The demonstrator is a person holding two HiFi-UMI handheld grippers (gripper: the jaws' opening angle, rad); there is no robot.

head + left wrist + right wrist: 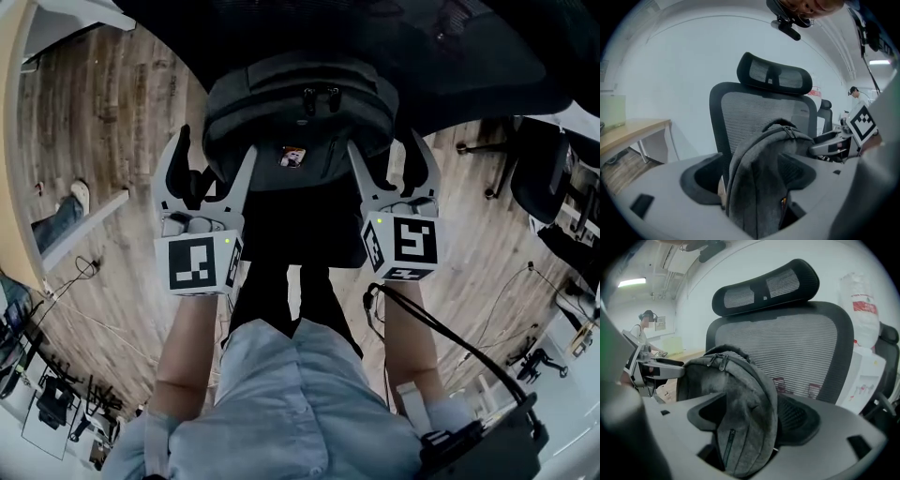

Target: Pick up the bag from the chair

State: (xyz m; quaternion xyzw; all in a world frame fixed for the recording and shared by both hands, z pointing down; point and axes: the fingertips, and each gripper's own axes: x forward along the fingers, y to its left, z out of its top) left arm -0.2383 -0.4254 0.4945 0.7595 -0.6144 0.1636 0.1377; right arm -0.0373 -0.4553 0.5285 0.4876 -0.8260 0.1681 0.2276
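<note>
A grey backpack [300, 122] stands upright on the seat of a black mesh office chair [394, 37], leaning against its back. My left gripper [211, 169] straddles the bag's left side, and my right gripper [392, 161] straddles its right side. Both stand with jaws wide apart. In the left gripper view the backpack [759, 183] fills most of the gap, with a little space beside the left pad. In the right gripper view the backpack [740, 418] sits between the pads, zip pulls at its top. The chair's seat is hidden under the bag.
Wooden floor [103, 122] surrounds the chair. A light desk [633, 129] stands to the left. Another black chair [544, 169] and cables lie to the right. A white sack [858, 301] sits behind the chair. A person [644, 329] stands far off.
</note>
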